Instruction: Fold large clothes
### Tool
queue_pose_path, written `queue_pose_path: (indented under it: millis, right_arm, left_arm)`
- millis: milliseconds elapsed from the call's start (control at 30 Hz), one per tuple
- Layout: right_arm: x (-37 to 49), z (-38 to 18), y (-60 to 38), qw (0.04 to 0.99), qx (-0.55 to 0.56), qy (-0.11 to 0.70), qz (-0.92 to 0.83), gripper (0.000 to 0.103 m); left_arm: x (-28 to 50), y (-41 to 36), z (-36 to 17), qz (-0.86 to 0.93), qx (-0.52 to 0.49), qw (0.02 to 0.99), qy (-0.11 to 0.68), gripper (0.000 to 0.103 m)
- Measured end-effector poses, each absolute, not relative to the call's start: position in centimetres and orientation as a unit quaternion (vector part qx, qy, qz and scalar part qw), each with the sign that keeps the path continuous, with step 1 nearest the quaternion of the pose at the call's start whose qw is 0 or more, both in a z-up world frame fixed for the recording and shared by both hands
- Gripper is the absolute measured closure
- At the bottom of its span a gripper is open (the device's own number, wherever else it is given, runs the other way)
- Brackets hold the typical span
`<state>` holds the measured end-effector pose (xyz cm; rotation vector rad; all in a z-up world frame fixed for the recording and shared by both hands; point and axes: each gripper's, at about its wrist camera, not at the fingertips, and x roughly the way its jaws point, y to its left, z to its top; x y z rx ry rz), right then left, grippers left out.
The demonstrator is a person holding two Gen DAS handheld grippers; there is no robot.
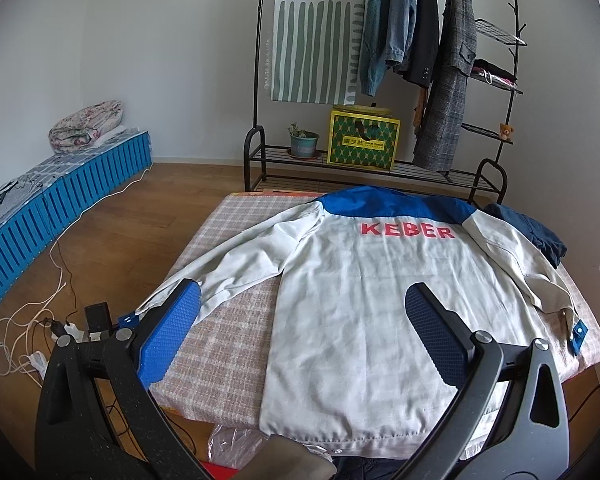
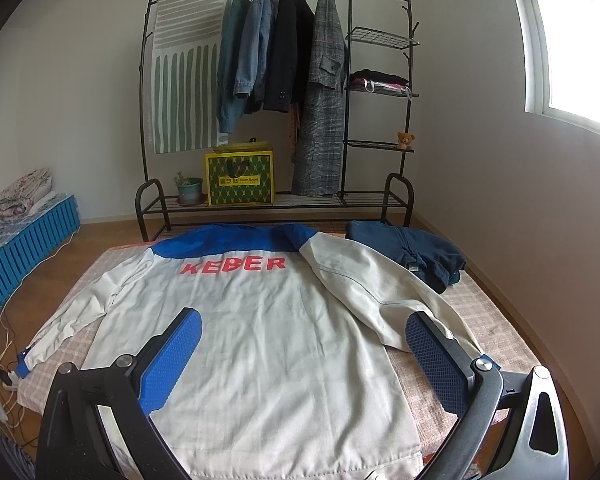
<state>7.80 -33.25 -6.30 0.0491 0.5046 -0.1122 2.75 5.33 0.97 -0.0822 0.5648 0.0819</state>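
- Blue pads sit on the left gripper [image 1: 300,300], and its two fingers [image 1: 172,332] are spread wide apart with nothing between them.
- Under and ahead of those fingers lies the big jacket [image 1: 360,312], back side up, flat on the table [image 1: 220,344].
- One left finger is over the jacket's left sleeve [image 1: 220,272]; the other is over the jacket's back.
- Nearest of all is the jacket's bottom hem [image 1: 340,446], right at the table's close edge.
- Wide open too is the right gripper [image 2: 304,332], holding nothing, and one of its fingers [image 2: 436,360] is over the right sleeve [image 2: 380,300].
- That right sleeve lies bent, partly over the jacket's side.
- Red letters [image 2: 234,266] saying KEBER are far ahead of the fingers, below the blue shoulder part.
- Dark blue folded clothes [image 2: 412,252] sit at the far right corner, just beside the right sleeve.
- Bare checked cloth shows on both sides of the jacket.
- Behind the table stands a clothes rack [image 2: 284,96] with coats, a yellow box [image 2: 240,178] and a plant pot [image 2: 189,191].
- Left of the fingers, white cables [image 1: 32,320] lie on the wood floor.
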Motion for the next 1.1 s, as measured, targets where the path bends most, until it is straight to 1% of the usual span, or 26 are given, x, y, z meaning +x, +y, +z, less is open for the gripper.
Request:
queue_pose_path:
  millis: [100,233,333,500,567,633,700,767,800,900,1033,1100]
  right_arm:
    - [8.6,-6.7,-32.8,0.966,0.031,0.253,-0.038,0.0]
    - [9.5,-7.5,-32.3,0.964,0.038,0.262,-0.024,0.0]
    - [10.1,-8.3,-31.8,0.962,0.037,0.269,-0.02,0.0]
    - [10.5,-9.2,-31.1,0.961,0.036,0.272,-0.017,0.0]
    - [10.4,-9.2,-30.8,0.963,0.035,0.265,-0.017,0.0]
    - [10.3,-9.3,-30.4,0.965,0.031,0.262,-0.012,0.0]
    - [10.1,-9.3,-29.9,0.965,0.021,0.26,-0.002,0.0]
    - [10.0,-9.4,-29.3,0.966,0.009,0.257,0.01,0.0]
    - [10.0,-9.4,-29.1,0.966,0.004,0.257,0.016,0.0]
    - [10.3,-9.6,-28.4,0.964,-0.006,0.265,0.033,0.0]
    - [11.7,-10.4,-27.4,0.954,-0.005,0.296,0.052,0.002]
    - [12.5,-11.0,-26.7,0.948,-0.004,0.313,0.06,0.007]
  left_arm:
    - [4.1,7.0,0.5,0.052,-0.034,0.957,0.282,0.0]
    - [6.8,10.5,-1.0,0.06,-0.023,0.949,0.308,0.0]
    - [8.6,13.4,-2.6,0.082,0.007,0.944,0.32,0.0]
    - [11.2,19.5,-6.0,0.091,-0.003,0.935,0.344,0.001]
    - [12.3,22.2,-7.5,0.097,-0.019,0.928,0.358,0.008]
    - [13.5,25.1,-9.1,0.1,-0.036,0.921,0.374,0.009]
    - [14.5,27.7,-10.7,0.098,-0.056,0.914,0.389,0.016]
    - [15.7,30.2,-12.3,0.094,-0.088,0.904,0.407,0.027]
    - [16.3,31.3,-13.1,0.093,-0.108,0.898,0.416,0.029]
    - [18.1,33.8,-15.4,0.081,-0.151,0.884,0.434,0.031]
    - [20.5,35.1,-18.5,0.072,-0.165,0.869,0.461,0.031]
    - [21.7,35.4,-20.0,0.074,-0.177,0.859,0.475,0.031]
